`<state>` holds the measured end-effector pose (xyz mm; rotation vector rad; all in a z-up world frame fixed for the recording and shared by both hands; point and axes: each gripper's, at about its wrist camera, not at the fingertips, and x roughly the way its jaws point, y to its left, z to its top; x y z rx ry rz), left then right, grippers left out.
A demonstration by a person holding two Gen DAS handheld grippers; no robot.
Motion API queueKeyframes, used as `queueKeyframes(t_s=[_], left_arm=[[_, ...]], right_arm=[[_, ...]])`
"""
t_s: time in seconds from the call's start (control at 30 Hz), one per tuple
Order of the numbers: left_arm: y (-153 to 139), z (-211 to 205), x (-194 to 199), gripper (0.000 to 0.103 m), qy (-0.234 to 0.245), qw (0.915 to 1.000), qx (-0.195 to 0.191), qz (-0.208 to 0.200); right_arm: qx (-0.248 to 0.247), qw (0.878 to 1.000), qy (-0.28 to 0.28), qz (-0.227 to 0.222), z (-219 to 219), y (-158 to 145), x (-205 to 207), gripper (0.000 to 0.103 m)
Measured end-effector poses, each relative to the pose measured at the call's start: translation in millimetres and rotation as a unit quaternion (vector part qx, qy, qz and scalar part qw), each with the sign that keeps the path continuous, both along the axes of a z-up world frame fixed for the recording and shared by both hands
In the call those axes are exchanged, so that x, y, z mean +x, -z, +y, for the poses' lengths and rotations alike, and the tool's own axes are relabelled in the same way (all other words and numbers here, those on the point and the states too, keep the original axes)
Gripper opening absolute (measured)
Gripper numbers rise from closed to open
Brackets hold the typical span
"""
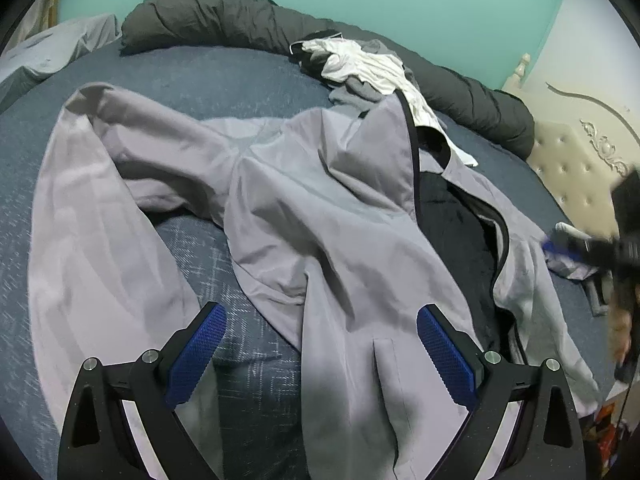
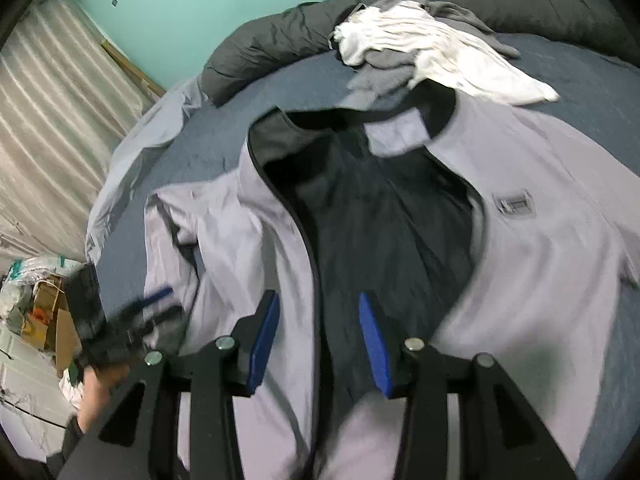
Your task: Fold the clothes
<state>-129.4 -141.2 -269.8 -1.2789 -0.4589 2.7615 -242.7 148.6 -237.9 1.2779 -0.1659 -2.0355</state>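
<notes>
A light grey zip jacket (image 1: 320, 208) with a dark lining (image 2: 380, 216) lies open and rumpled on the blue bed (image 1: 224, 76). One sleeve runs down the left side in the left wrist view. My left gripper (image 1: 322, 312) is open above the jacket's lower front panel, with nothing between its blue pads. My right gripper (image 2: 319, 296) hovers open over the zip opening, with the black zip edge just below it. Each gripper also shows blurred in the other's view: the right gripper (image 1: 568, 246) by the jacket's far side and the left gripper (image 2: 156, 304) by the sleeve.
A heap of white and grey clothes (image 2: 432, 52) sits beyond the jacket's collar. A dark grey duvet (image 1: 224, 16) is rolled along the teal wall. A cream headboard (image 1: 576, 160) stands at the right. A curtain (image 2: 52, 120) and cardboard boxes (image 2: 48, 312) are off the bed's left side.
</notes>
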Motion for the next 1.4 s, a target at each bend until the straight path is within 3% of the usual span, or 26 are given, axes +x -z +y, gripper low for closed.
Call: queueKeyframes(t_s=[0.07, 0.43, 0.57, 0.6, 0.63, 0.7, 0.77, 0.97, 1.23, 1.4], left_arm=[[4, 3, -2, 0.098, 0.009, 0.9999, -0.002, -0.007], [10, 1, -7, 0.099, 0.017, 0.9998, -0.003, -0.012], [7, 0, -8, 0.099, 0.025, 0.9996, 0.006, -0.008], [7, 1, -8, 0.099, 0.027, 0.9996, 0.003, -0.007], [7, 1, -8, 0.099, 0.028, 0.9996, 0.001, -0.007], [10, 1, -8, 0.099, 0.03, 0.9995, 0.0, -0.012], [12, 0, -8, 0.099, 0.028, 0.9995, 0.003, -0.015], [9, 2, -6, 0.099, 0.034, 0.9993, 0.007, -0.012], [12, 0, -6, 0.1, 0.034, 0.9992, 0.014, -0.016], [15, -2, -11, 0.1, 0.033, 0.9991, 0.013, -0.022]], right_arm=[[-0.006, 1.0, -0.008, 0.006, -20, -2, -16, 0.049], [-0.036, 0.999, -0.034, 0.016, -120, -7, -84, 0.053], [-0.011, 0.999, -0.043, 0.018, -145, 3, -95, 0.053], [-0.006, 0.999, -0.043, 0.018, -148, 7, -97, 0.052], [-0.002, 0.999, -0.043, 0.018, -150, 11, -99, 0.034], [0.006, 0.999, -0.04, 0.021, -151, 16, -100, 0.008], [0.013, 0.999, -0.036, 0.031, -147, 16, -98, 0.004], [0.047, 0.998, 0.025, 0.04, -101, 20, -117, 0.002], [0.132, 0.989, 0.064, 0.011, -64, 67, -138, 0.002], [0.134, 0.99, 0.042, -0.015, -67, 90, -139, 0.002]])
